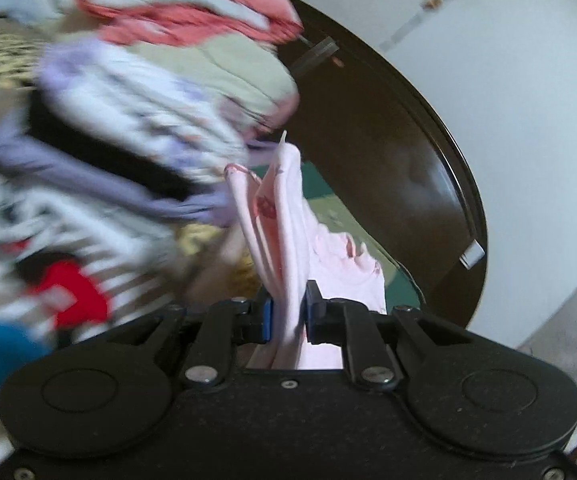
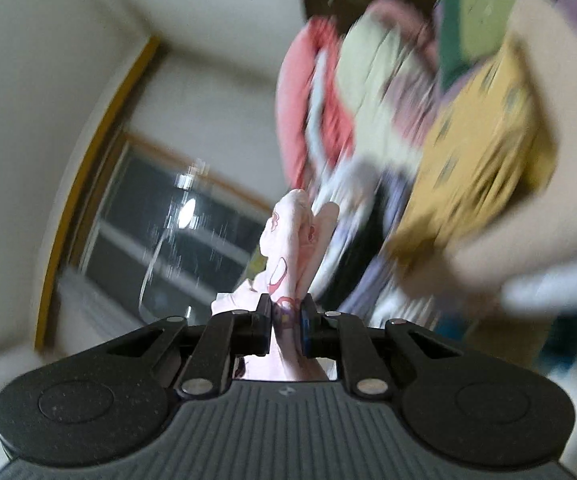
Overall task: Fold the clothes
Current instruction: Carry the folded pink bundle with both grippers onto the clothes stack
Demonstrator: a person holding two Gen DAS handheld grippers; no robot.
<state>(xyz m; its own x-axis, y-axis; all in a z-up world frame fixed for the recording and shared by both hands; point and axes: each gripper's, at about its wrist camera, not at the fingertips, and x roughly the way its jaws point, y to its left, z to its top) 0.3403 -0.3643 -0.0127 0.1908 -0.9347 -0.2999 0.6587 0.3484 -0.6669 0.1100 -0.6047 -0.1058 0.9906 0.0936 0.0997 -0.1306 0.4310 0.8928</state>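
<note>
Pale pink garment (image 1: pixel 288 216), printed with red-pink motifs, is pinched between the pressed-together fingers of the left gripper (image 1: pixel 287 314); its folds are seen rising straight up from the blue-padded fingertips (image 1: pixel 267 316), with a ruffled edge spilling to the right just beyond them. In the right wrist view the same pink fabric (image 2: pixel 288 236) is clamped by the right gripper (image 2: pixel 286 320), whose fingers are likewise closed on it, the cloth bunched above the tips and trailing down behind them. A heap of unfolded clothes (image 1: pixel 136 120) is shown close behind the held piece: coral, cream, white-and-lilac and striped items, all heavily blurred. A yellow patterned cloth (image 2: pixel 484 148) is visible to the right of the pile in the right view. A dark brown wooden panel (image 1: pixel 388 152) and a white wall (image 1: pixel 508 100) are seen beyond, and a dark window (image 2: pixel 176 232) framed in wood is shown at left in the right view.
</note>
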